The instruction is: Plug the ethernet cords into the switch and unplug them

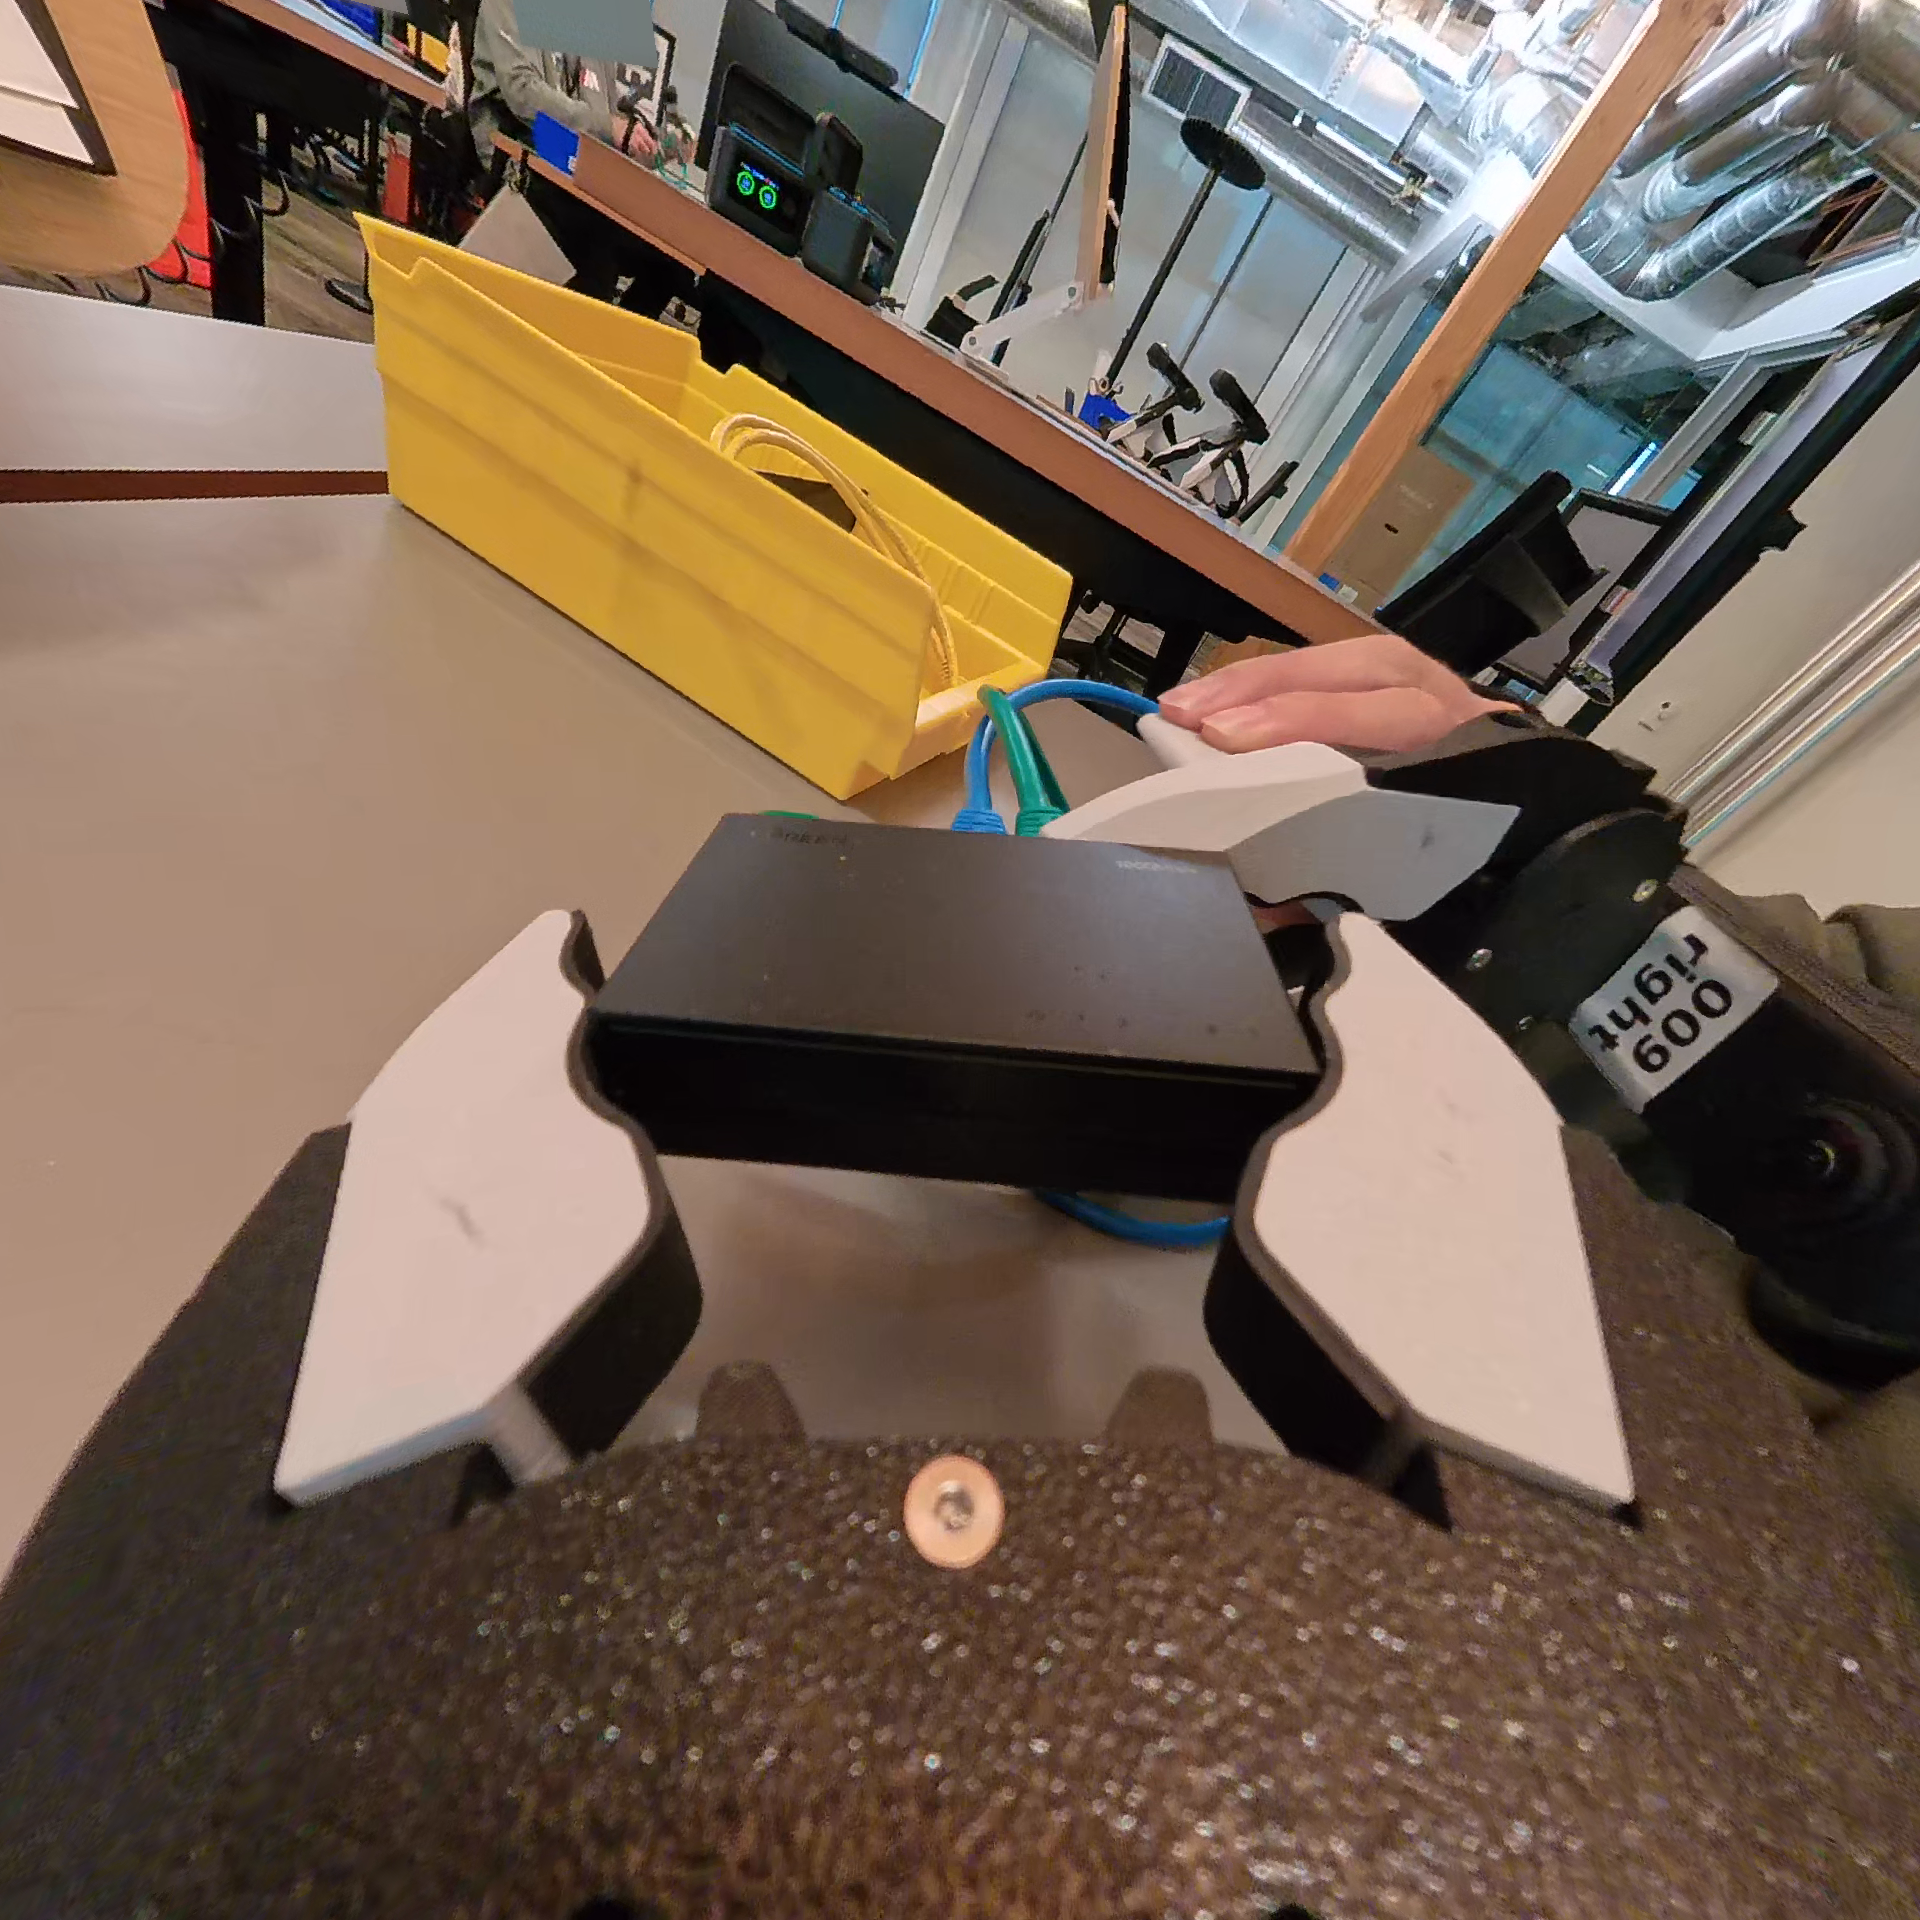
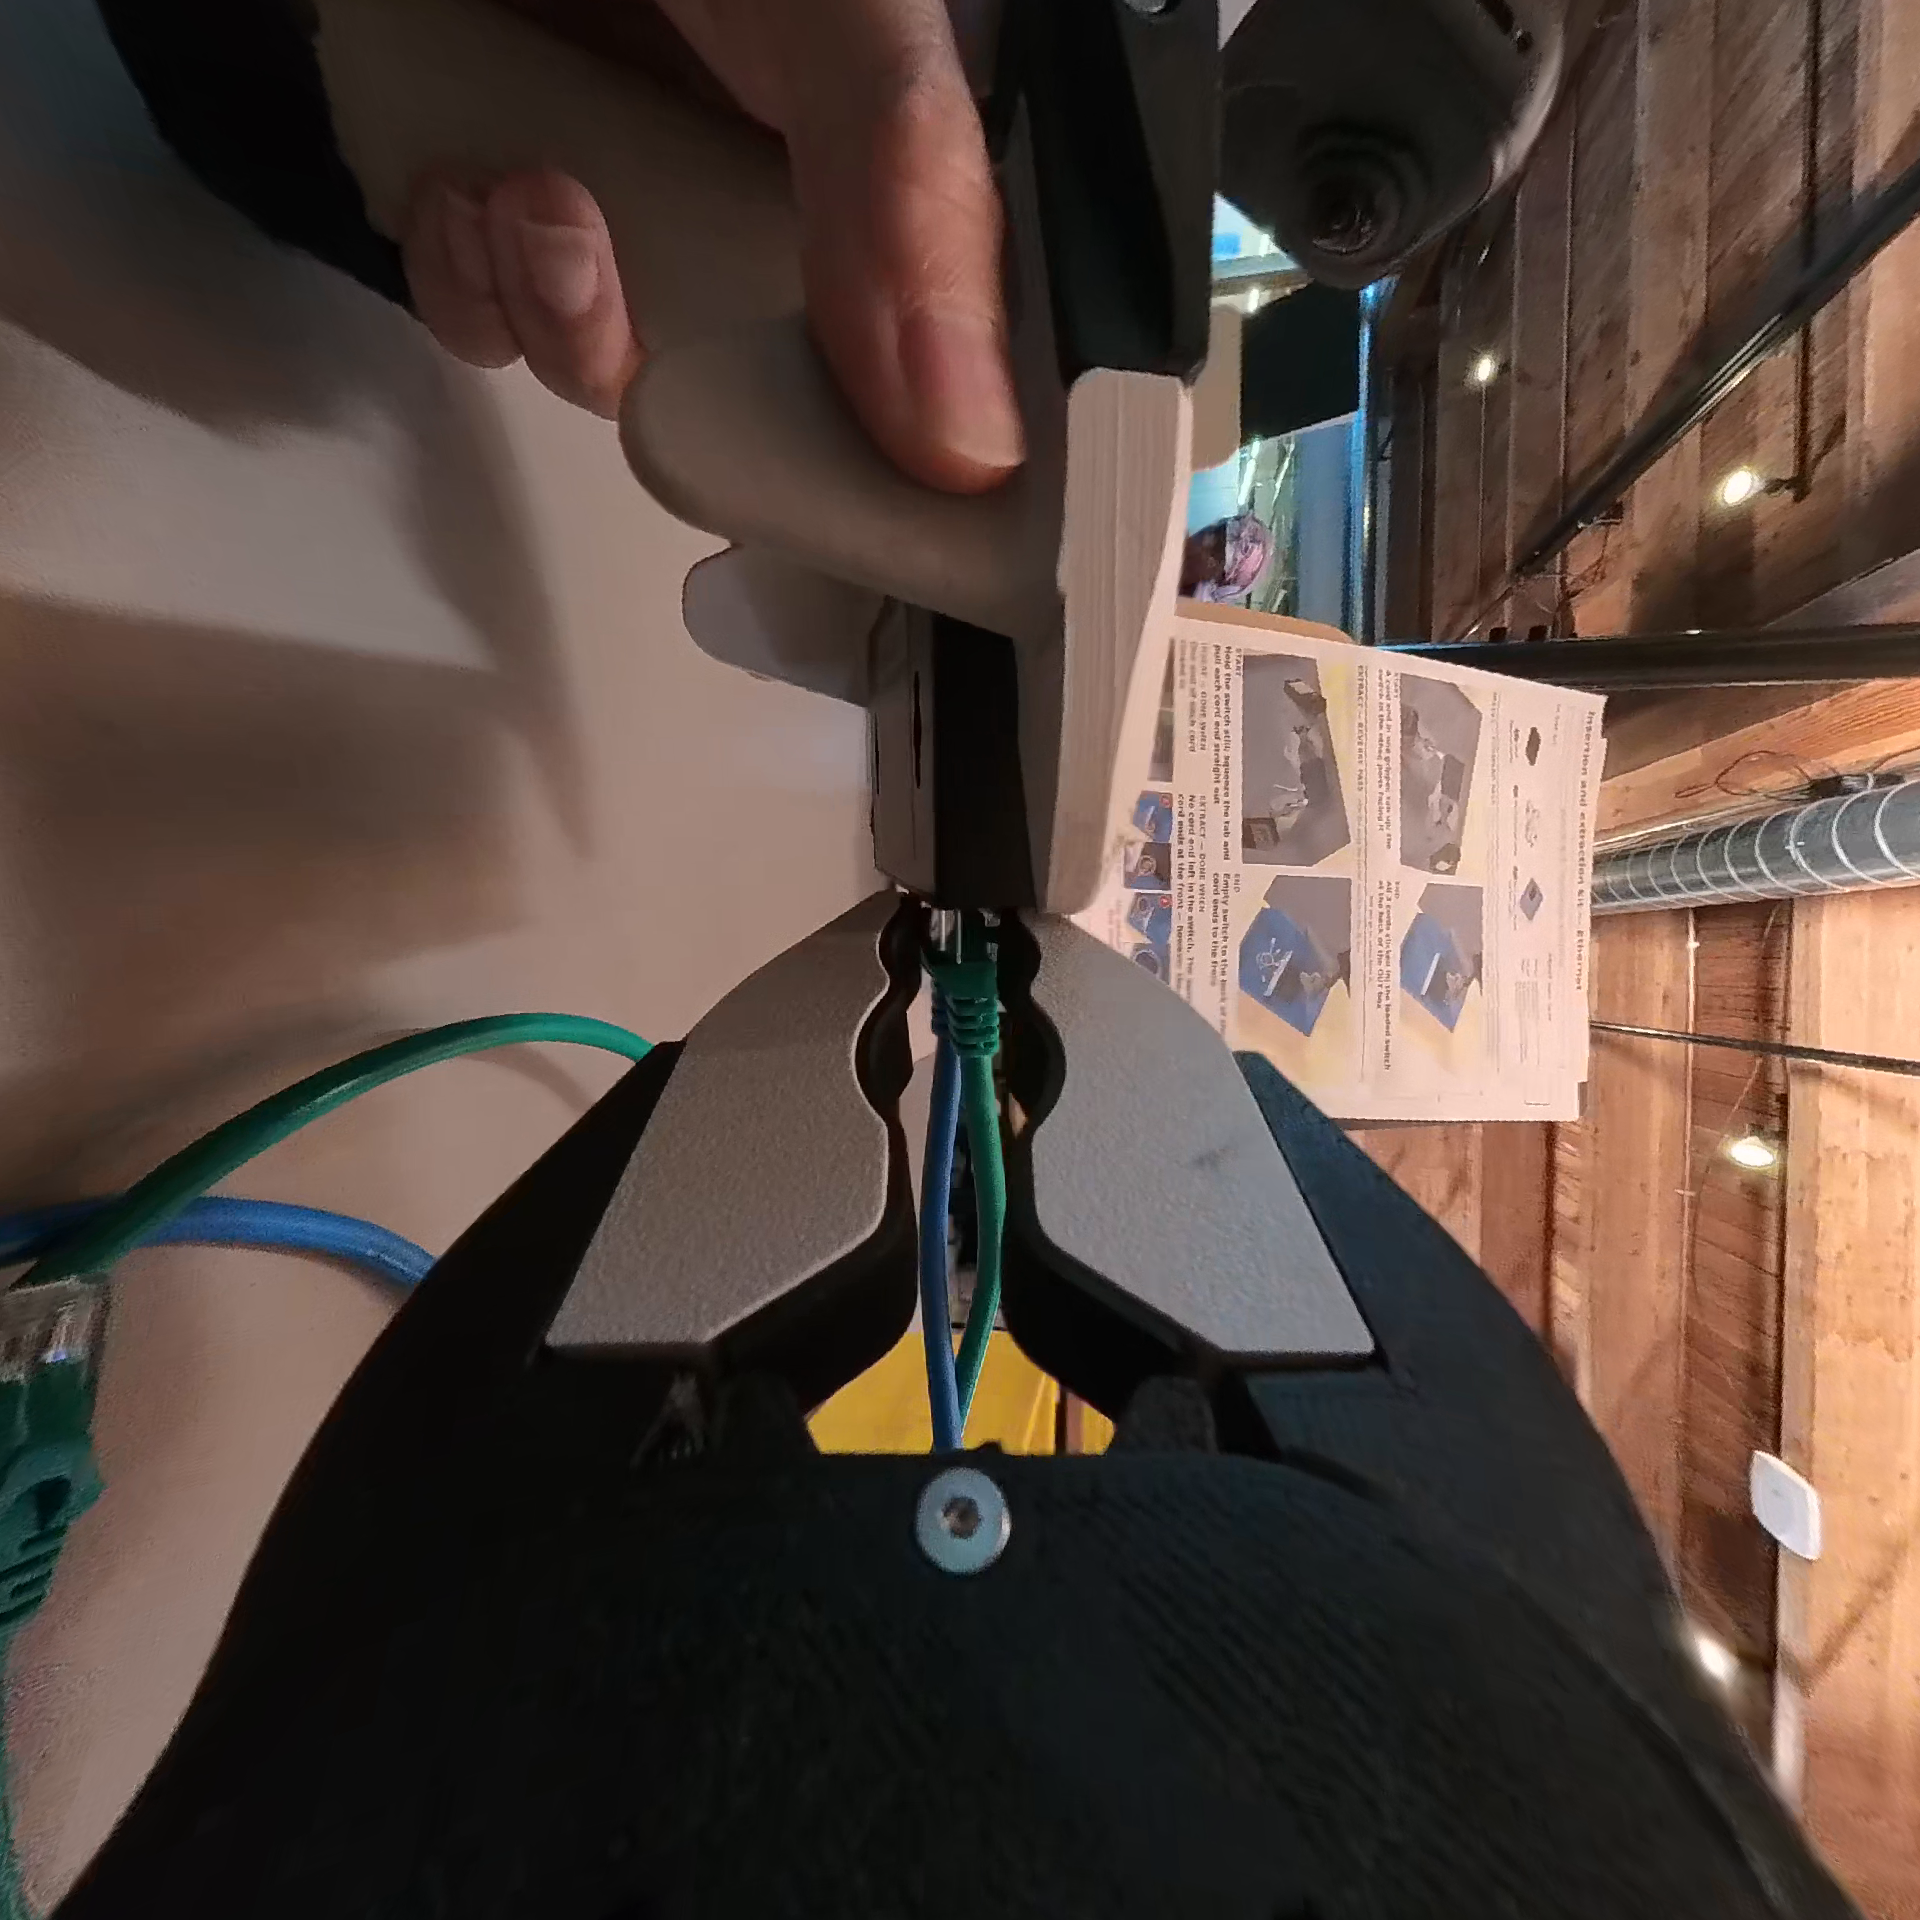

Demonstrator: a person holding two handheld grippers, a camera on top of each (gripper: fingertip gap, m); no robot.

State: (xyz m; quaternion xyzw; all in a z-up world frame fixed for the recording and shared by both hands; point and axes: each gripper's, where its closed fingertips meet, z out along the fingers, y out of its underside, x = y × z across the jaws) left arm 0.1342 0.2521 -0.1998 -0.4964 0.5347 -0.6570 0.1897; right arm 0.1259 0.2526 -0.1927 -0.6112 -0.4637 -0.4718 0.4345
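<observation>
Left wrist view shows a broad, smooth grey-beige tabletop (image 1: 208, 831) in an open workshop, with long wooden benches, a timber post and silver ducting behind. On the table, a long yellow plastic bin (image 1: 644, 520) lies with an off-white coiled cord (image 1: 831, 478) inside it.

Nearer, the flat black metal ethernet switch (image 1: 935, 966) sits raised a little off the table, its long axis running across the view and its far edge, where the cords enter, pointing away toward the bin. The left gripper (image 1: 951, 1039) has its jaws spread wide and pressed against the two short ends of the switch, holding it. A loop of cable shows beneath the switch.

Two cords reach the switch's far edge: one blue ethernet cord (image 1: 982, 769) and one green ethernet cord (image 1: 1023, 748), side by side. With the off-white one in the bin, that makes three cords.

The right gripper (image 2: 961, 935) comes in from the right, a person's hand (image 1: 1320, 691) on its grey trigger. In the right wrist view its jaws stand narrow on either side of the green connector at the port; whether they pinch it I cannot tell. A loose green plug (image 2: 47, 1455) lies at the left edge, and a printed instruction sheet (image 2: 1382, 862) stands behind.
</observation>
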